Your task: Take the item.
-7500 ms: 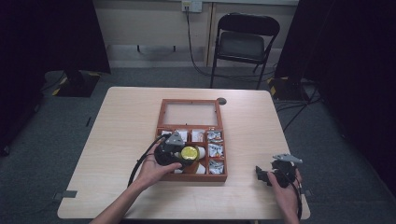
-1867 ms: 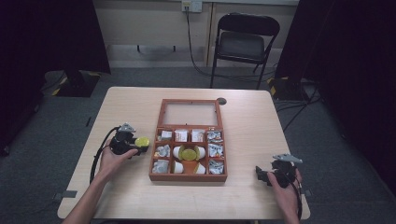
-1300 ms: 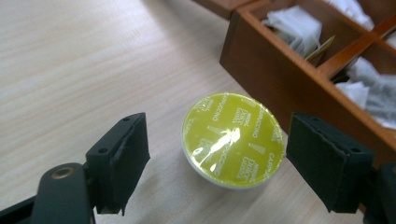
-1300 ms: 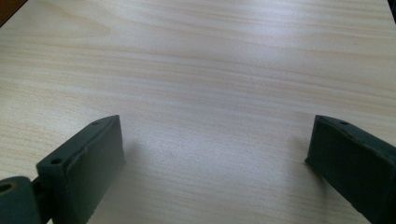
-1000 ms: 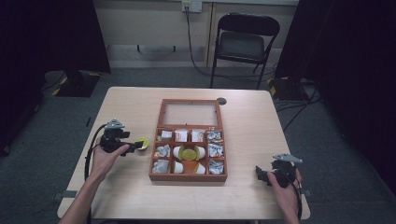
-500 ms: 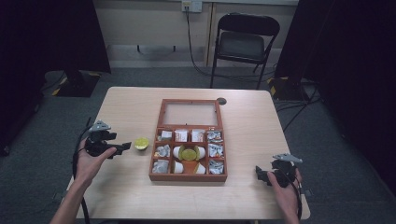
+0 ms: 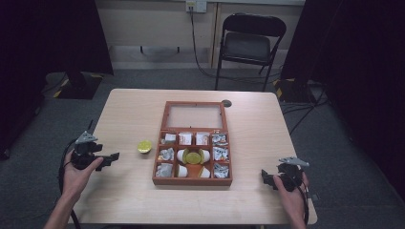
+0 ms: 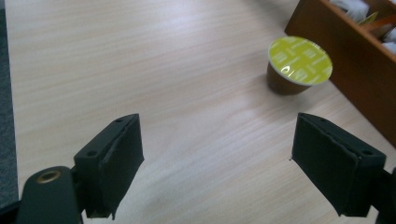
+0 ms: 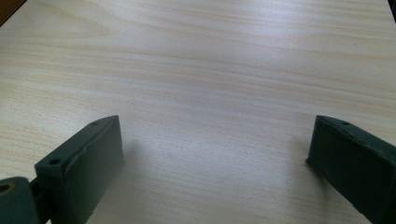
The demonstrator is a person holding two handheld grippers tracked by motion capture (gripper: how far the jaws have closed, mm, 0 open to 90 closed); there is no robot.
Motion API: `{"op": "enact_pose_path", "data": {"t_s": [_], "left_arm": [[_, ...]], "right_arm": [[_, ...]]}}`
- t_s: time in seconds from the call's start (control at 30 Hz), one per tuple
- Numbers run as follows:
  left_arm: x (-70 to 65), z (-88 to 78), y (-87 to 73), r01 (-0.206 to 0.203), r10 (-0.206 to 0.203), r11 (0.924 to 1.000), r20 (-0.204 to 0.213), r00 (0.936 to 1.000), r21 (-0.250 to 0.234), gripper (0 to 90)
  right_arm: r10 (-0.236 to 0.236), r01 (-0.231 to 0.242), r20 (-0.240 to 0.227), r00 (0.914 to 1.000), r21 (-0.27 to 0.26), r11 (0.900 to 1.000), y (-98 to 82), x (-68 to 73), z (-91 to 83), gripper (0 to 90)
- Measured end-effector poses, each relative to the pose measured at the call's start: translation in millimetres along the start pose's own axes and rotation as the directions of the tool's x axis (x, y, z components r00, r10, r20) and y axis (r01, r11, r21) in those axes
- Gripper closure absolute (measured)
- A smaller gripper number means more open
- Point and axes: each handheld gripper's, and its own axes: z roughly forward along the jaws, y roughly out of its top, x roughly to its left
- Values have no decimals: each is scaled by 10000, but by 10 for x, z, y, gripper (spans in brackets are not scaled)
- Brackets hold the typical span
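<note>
Jaws of the left hand-held gripper (image 8: 217, 172) stand apart with bare wood between them, released, having just been opening. In the high view this left hand-held gripper (image 7: 113, 156) sits at the near left edge of the surface (image 7: 129, 109), pointing toward the box.

Ahead of it and a little to its right, apart from the jaws, a coffee capsule (image 8: 299, 65) with a yellow-green foil lid stands upright on the surface; in the high view the capsule (image 7: 144, 146) lies between that gripper and the wooden compartment box (image 7: 193, 179), just beside the box's left wall.

Right hand-held gripper (image 9: 212, 163) is likewise released over bare wood, and in the high view it (image 7: 264, 177) rests near the box's front right corner.
</note>
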Motion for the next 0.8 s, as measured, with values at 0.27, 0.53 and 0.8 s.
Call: {"op": "enact_pose_path", "data": {"t_s": [0.27,0.53,0.8], "left_arm": [[120,169,-204,153,-38,9948,-1134,9935,1006,166],[221,196,-305,741,-531,9910,-1803,9822,1118,180],[236,233,-402,691,-621,9972,-1930,9792,297,85]], "right_arm": [[-6,6,-7,10000,0,10000,1,-1,2,25],[-15,15,-14,10000,1,10000,1,-2,2,25],[-13,13,-8,10000,1,10000,1,-1,1,25]]}}
